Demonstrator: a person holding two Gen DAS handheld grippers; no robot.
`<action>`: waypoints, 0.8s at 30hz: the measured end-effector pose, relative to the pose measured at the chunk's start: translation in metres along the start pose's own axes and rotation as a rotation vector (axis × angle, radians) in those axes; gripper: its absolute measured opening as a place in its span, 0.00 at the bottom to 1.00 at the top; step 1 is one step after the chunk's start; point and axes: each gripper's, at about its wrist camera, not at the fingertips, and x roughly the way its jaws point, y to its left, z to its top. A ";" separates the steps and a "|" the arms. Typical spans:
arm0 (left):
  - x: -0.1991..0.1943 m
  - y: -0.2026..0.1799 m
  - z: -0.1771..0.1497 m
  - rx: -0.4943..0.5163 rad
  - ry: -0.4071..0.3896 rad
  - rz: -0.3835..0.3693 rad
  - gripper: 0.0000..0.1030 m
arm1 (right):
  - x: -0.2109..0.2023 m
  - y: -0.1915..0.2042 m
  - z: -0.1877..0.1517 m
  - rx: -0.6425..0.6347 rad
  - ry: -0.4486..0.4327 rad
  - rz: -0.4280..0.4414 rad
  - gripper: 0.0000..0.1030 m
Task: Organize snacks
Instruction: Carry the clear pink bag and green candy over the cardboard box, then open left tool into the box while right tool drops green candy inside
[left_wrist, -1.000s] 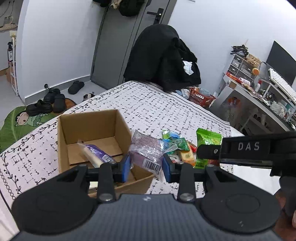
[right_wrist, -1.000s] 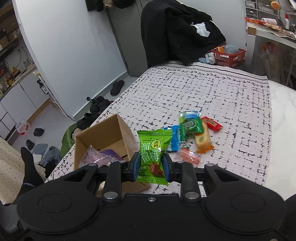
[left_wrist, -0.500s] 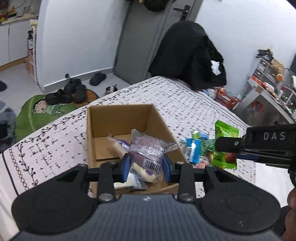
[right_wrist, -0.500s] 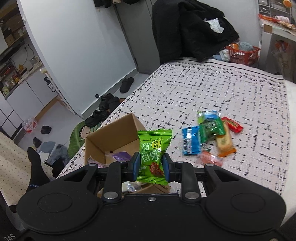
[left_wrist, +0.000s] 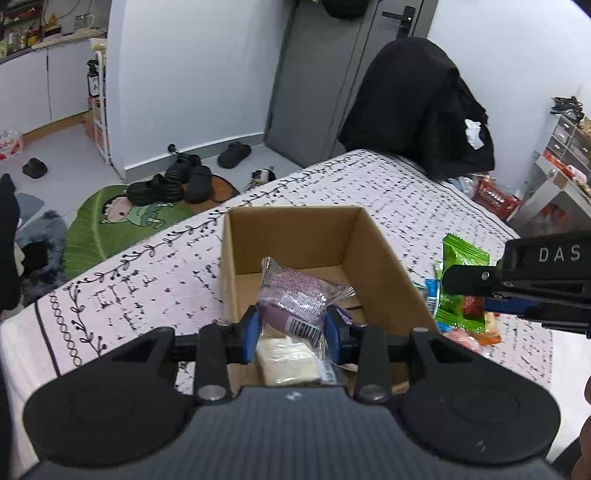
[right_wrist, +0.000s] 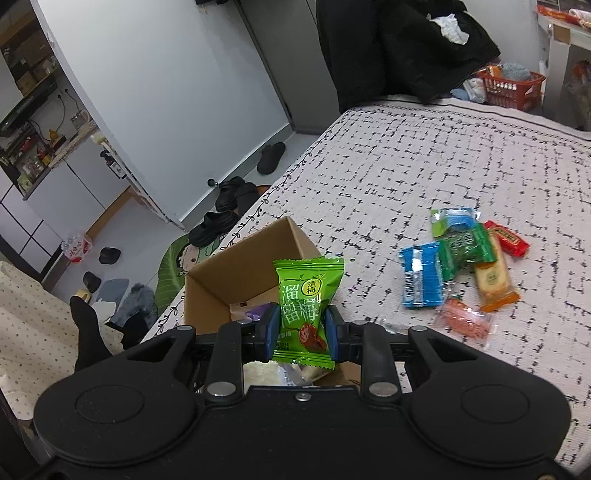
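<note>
An open cardboard box (left_wrist: 373, 254) stands on the patterned bed cover (left_wrist: 155, 273); it also shows in the right wrist view (right_wrist: 236, 273). My left gripper (left_wrist: 291, 328) is shut on a purple-and-clear snack packet (left_wrist: 295, 299) and holds it over the box. A pale wrapped snack (left_wrist: 286, 363) lies in the box below. My right gripper (right_wrist: 301, 328) is shut on a green plum-candy packet (right_wrist: 304, 306), held by the box's right side; that packet also shows in the left wrist view (left_wrist: 461, 284). Several loose snacks (right_wrist: 461, 266) lie on the cover to the right.
The bed's left edge drops to a floor with black shoes (left_wrist: 177, 181) and a green mat (left_wrist: 122, 225). A chair draped in black clothes (left_wrist: 417, 103) stands beyond the bed. A red basket (right_wrist: 509, 86) and a desk (left_wrist: 561, 181) are at the far right.
My left gripper has carried the purple packet leftward from beside the box to over its opening. My right gripper has brought the green packet closer to the box.
</note>
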 end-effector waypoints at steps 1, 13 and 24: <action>0.001 0.000 0.000 0.002 0.000 0.007 0.35 | 0.003 0.000 0.000 0.003 0.003 0.005 0.26; 0.012 -0.002 0.002 0.004 -0.020 0.036 0.42 | 0.024 0.008 0.014 -0.002 0.015 0.054 0.26; 0.016 -0.006 0.000 0.014 0.004 0.042 0.62 | 0.032 0.009 0.021 -0.014 0.025 0.101 0.31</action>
